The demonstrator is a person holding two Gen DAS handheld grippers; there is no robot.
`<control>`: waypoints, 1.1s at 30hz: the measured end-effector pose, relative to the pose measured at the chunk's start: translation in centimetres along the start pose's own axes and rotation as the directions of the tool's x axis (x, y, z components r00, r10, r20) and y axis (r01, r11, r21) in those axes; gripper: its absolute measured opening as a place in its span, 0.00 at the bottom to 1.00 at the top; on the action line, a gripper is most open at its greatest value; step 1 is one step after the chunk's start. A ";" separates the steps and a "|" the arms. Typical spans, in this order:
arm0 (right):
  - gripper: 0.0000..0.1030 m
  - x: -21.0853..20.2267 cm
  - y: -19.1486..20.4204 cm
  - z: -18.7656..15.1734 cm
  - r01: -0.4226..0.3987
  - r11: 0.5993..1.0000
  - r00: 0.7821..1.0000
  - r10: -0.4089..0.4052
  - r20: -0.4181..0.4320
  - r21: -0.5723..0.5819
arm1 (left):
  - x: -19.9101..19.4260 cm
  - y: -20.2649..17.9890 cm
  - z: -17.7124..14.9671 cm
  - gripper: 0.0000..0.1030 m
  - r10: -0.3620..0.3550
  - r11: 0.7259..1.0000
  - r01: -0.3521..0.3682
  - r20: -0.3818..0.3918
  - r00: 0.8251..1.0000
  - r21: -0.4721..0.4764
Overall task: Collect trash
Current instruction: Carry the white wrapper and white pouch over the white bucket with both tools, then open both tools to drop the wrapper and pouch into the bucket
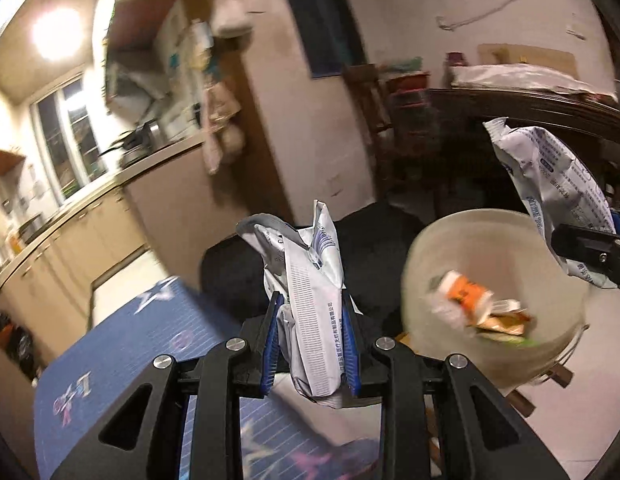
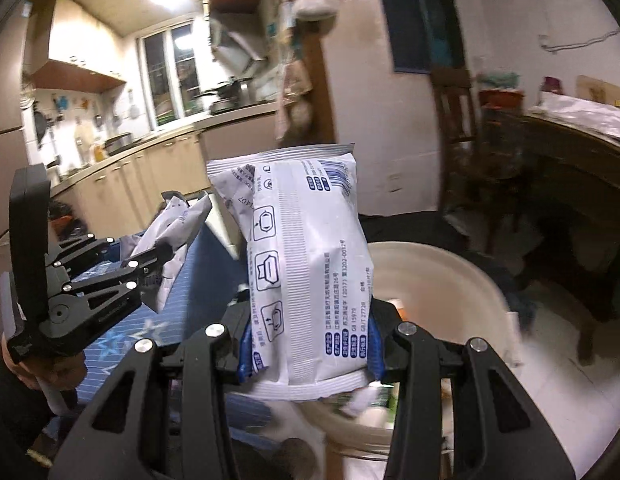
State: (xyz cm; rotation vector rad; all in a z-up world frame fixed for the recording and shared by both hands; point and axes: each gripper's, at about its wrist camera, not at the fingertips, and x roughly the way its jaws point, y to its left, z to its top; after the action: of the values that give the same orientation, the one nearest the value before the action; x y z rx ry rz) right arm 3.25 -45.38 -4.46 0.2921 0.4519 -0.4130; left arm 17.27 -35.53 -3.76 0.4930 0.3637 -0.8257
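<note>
We hold the left hand-held gripper [image 1: 310, 340] clamped on a crumpled white wrapper [image 1: 310, 280], which stands upright between the blue pads. We hold the right hand-held gripper [image 2: 310, 340] clamped on a fuller white packet [image 2: 305, 272], also upright. The pale bin [image 1: 490, 280] sits below and just right of the left gripper, with orange and white litter [image 1: 478, 304] inside. A blue patterned mat [image 1: 129, 352] lies to the left.
</note>
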 end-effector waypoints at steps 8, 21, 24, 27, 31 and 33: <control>0.39 -0.5 -5.3 -0.3 0.136 0.991 0.991 -0.136 -0.010 0.016 | 3.4 -6.3 3.1 0.28 -0.225 0.973 0.224 -0.001 0.974 0.060; 0.47 5.3 -9.5 -1.5 0.181 0.983 0.975 -0.177 -0.135 0.015 | 10.2 -11.0 4.2 0.76 -0.364 0.924 0.368 -0.058 0.930 0.101; 0.54 6.6 -10.0 -1.7 0.197 0.980 0.971 -0.192 -0.142 0.020 | 10.4 -10.5 3.9 0.85 -0.343 0.933 0.343 -0.015 0.939 0.107; 0.54 6.5 -10.2 -1.8 0.191 0.981 0.974 -0.184 -0.132 0.042 | 10.5 -9.6 3.6 0.85 -0.326 0.941 0.326 -0.018 0.945 0.093; 0.54 5.7 -10.0 -2.3 0.193 0.980 0.975 -0.186 -0.124 0.044 | 10.6 -8.4 3.5 0.85 -0.322 0.945 0.322 -0.016 0.947 0.055; 0.54 5.4 -9.9 -2.5 0.187 0.981 0.976 -0.180 -0.124 0.050 | 10.1 -8.0 3.4 0.85 -0.326 0.944 0.326 -0.012 0.945 0.044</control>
State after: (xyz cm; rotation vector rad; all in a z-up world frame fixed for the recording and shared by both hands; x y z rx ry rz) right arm 2.34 -54.85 -10.94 0.3368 0.5865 -0.5930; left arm 17.82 -48.09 -8.06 0.4834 0.4389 -1.1565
